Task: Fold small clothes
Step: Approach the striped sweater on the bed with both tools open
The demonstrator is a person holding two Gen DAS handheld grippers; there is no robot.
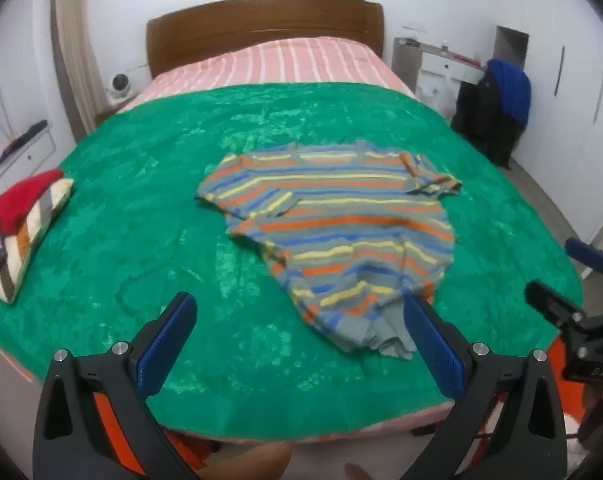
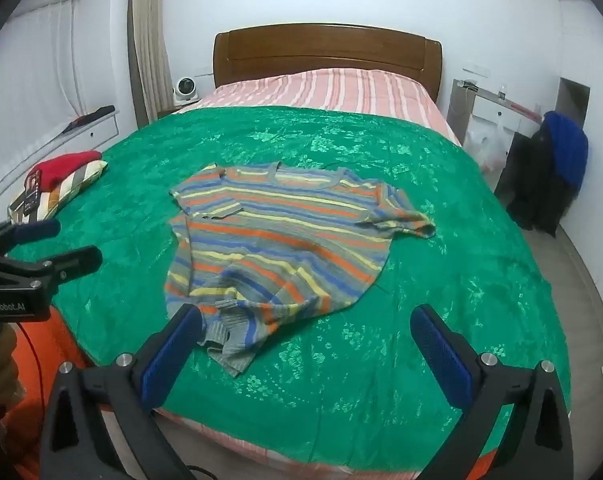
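Striped knit sweater lying mostly flat on the green blanket over the bed, collar toward the wooden headboard, ribbed hem bunched and rumpled at the near edge. Long axis running roughly from headboard to foot, skewed a bit so the hem end drifts sideways. One sleeve folded in over the chest, the other sticking out to the side with a curled cuff.

Left gripper hovering over the foot of the bed, fingers spread wide, nothing between them but blanket. Hem sitting just beside the inner finger, off toward the right gripper's side, looks not quite touching. Right gripper same deal: fingers spread as wide as they go, empty, with the hem corner tucked just at the finger nearest the left gripper.

So basically: hem lying between the two grippers, each with an inner finger right next to it. Pretty even on distance, honestly can't call one nearer. Probably needs the crumpled hem tugged flat first, one corner each, before any folding across the body.

Folded pile of red and striped clothes well off on the left gripper's side, out of the way.
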